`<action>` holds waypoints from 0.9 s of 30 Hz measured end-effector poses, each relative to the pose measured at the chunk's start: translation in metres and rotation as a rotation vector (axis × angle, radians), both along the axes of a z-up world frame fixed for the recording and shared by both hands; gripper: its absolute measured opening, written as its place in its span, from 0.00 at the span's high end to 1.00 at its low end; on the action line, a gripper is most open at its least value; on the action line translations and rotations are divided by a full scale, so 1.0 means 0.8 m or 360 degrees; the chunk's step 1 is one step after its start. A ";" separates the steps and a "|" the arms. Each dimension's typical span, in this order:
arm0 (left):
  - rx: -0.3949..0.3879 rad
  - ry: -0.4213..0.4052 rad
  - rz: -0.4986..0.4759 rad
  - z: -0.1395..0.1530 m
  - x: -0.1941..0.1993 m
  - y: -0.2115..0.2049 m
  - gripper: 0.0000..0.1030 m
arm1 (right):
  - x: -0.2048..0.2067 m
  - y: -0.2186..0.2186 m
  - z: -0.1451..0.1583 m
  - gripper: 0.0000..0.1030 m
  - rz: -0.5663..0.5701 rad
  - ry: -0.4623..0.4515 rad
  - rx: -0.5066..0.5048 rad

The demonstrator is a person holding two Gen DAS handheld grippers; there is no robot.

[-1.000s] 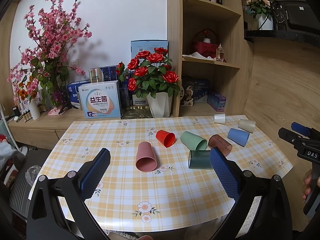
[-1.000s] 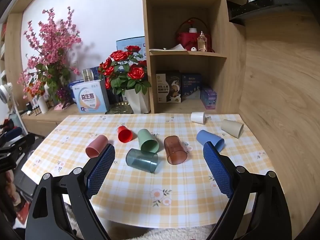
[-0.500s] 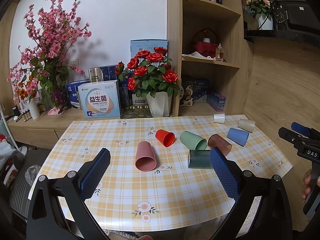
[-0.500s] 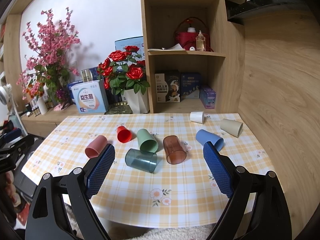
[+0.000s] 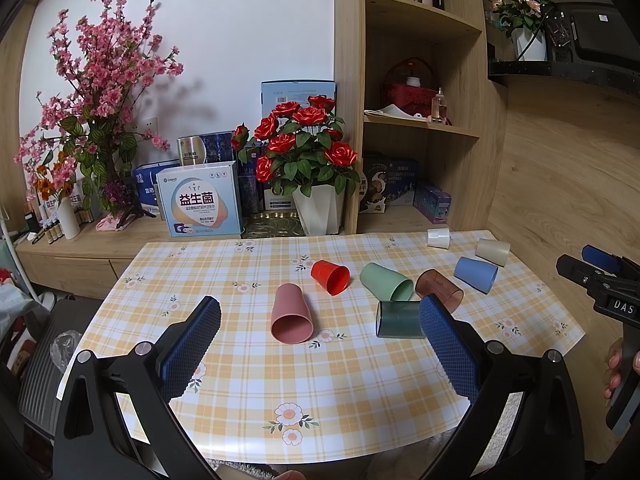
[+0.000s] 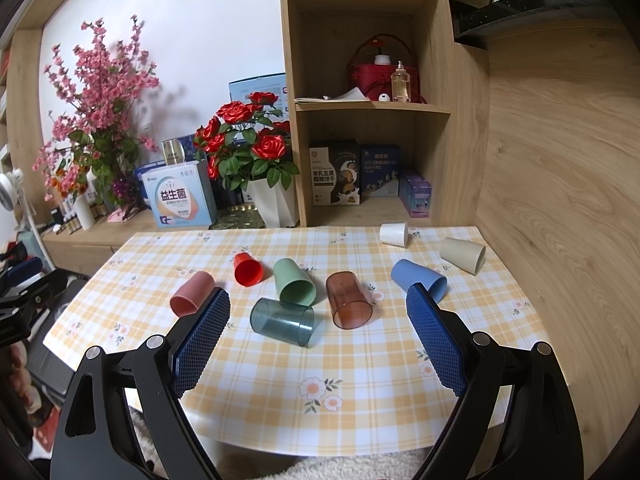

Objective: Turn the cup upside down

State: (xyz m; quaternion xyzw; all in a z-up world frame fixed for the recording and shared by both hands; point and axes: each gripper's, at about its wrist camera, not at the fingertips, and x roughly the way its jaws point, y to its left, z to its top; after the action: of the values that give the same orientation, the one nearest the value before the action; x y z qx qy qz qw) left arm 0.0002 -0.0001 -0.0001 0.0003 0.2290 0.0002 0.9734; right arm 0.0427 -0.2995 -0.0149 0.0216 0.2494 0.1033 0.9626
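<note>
Several cups lie on their sides on the checked tablecloth (image 5: 248,364): pink (image 5: 291,315), red (image 5: 330,277), green (image 5: 385,281), dark teal (image 5: 398,319), brown (image 5: 438,288), blue (image 5: 476,274), beige (image 5: 493,252) and white (image 5: 438,237). The right wrist view shows them too: pink (image 6: 192,293), red (image 6: 247,269), green (image 6: 294,281), teal (image 6: 282,321), brown (image 6: 348,299), blue (image 6: 418,278). My left gripper (image 5: 320,320) is open and empty, short of the pink cup. My right gripper (image 6: 318,310) is open and empty, short of the teal and brown cups.
A white pot of red roses (image 5: 308,160), boxes (image 5: 200,204) and a pink blossom branch (image 5: 96,112) stand on the sideboard behind the table. A wooden shelf unit (image 6: 368,92) stands at the back right, a wooden wall (image 6: 560,184) on the right.
Both grippers have drifted slightly; the view has shifted a little. The cups have not moved and both grippers stay open.
</note>
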 end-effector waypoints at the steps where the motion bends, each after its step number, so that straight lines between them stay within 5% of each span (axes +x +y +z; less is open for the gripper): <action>1: 0.0000 0.0002 0.0000 0.000 0.000 0.000 0.06 | 0.001 -0.001 0.000 0.16 -0.0001 0.0001 0.0001; 27: -0.0002 0.0002 -0.0001 0.000 0.000 0.000 0.06 | 0.002 -0.003 -0.002 0.16 -0.0004 0.0005 0.0003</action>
State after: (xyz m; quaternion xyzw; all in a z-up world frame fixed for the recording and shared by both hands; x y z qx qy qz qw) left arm 0.0004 -0.0001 -0.0001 -0.0001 0.2296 -0.0001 0.9733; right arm 0.0442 -0.3016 -0.0164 0.0230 0.2507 0.1024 0.9623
